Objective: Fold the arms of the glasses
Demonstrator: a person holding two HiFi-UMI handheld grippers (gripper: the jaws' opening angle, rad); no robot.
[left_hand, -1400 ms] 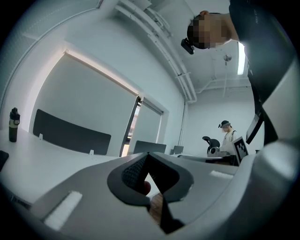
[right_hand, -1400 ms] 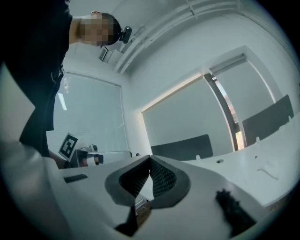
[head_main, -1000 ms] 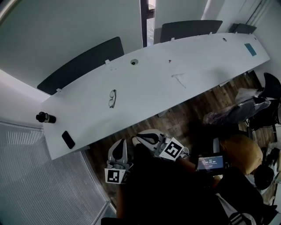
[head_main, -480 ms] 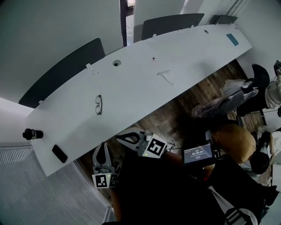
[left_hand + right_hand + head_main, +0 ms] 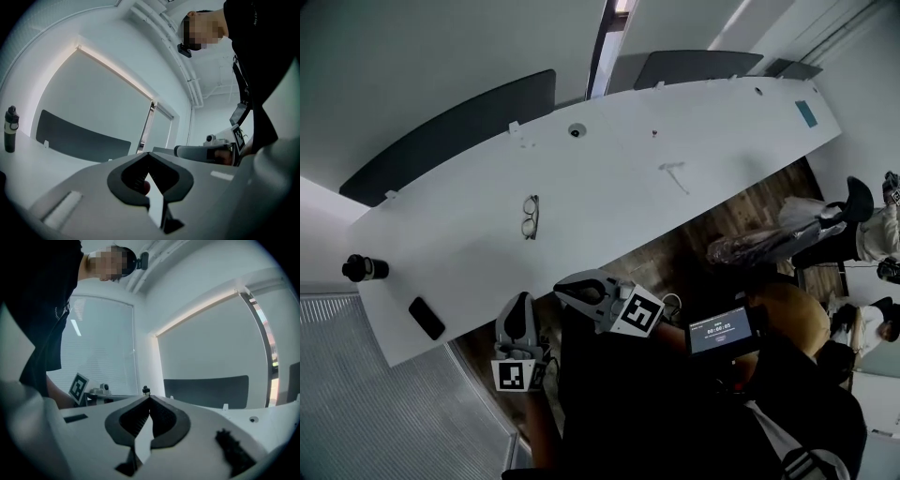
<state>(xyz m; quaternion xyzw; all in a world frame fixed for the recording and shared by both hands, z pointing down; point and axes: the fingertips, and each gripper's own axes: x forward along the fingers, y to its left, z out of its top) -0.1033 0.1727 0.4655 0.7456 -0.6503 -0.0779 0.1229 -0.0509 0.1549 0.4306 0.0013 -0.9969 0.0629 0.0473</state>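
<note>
The dark-framed glasses (image 5: 530, 217) lie with arms spread out on the long white table (image 5: 675, 131), left of its middle. Both grippers hover off the table's near edge, well short of the glasses. My left gripper (image 5: 523, 299) points toward the table with its jaws shut and nothing between them; its own view shows the same closed left gripper (image 5: 150, 154). My right gripper (image 5: 562, 288) is beside it, also shut and empty, as the right gripper (image 5: 150, 397) shows in its own view. Neither gripper view shows the glasses.
A dark bottle (image 5: 363, 269) stands at the table's left end, with a black phone (image 5: 427, 318) near the corner. Dark chairs (image 5: 455, 131) stand behind the table. A small lit screen (image 5: 727, 333) hangs at my right side. Bags lie on the wooden floor (image 5: 759, 246).
Both grippers have moved a little left and nearer the table's near edge, still shut. The glasses lie where they were.
</note>
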